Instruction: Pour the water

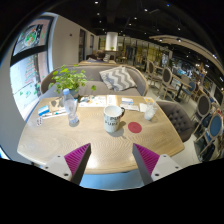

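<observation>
Two splayed tool (111, 160) fingers face a round patterned mug (113, 119).

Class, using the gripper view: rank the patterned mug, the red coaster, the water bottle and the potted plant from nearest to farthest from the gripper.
The open gripper is at the table's near edge.
1. Mug, just ahead of the fingers.
2. Coaster, right beside the mug; too close to call between these two.
3. Bottle, farther back on the left.
4. Plant, behind the bottle.

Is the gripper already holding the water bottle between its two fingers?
No: the gripper is open with nothing between its fingers, and the bottle stands on the table well beyond them, near the plant.
</observation>
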{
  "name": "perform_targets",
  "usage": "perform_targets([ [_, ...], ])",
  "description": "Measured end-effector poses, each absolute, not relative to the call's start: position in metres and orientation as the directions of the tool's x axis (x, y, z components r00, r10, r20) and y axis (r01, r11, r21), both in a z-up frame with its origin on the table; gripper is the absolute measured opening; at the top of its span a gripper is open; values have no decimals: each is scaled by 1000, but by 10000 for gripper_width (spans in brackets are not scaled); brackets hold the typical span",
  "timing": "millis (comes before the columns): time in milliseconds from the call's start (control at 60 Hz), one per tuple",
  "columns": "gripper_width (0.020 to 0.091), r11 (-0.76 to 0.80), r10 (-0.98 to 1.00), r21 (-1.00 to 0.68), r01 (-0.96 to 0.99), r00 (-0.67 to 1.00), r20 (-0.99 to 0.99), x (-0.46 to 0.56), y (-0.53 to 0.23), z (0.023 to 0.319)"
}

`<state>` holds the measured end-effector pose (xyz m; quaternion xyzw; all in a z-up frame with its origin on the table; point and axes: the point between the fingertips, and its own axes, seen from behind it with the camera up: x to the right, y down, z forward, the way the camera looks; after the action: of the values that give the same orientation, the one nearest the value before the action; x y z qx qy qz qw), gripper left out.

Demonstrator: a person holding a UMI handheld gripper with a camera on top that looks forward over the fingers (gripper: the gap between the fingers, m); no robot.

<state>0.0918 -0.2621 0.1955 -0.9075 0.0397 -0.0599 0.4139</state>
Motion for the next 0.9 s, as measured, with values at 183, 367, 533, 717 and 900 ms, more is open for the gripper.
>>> perform_targets([
  [183,855,-665,-125,-747,-23,989,82,50,-251,186],
  [367,856,-658,-109,-753,-24,992,63,-5,-235,182],
  [533,856,-623,-78,-781,-41,997,9,-62,-202,177],
  [717,861,-560,-23,-827,-47,999,-41,-101,-132,172],
  [900,857,-502,1,-865,-14,1000,-17,-111,-45,143],
])
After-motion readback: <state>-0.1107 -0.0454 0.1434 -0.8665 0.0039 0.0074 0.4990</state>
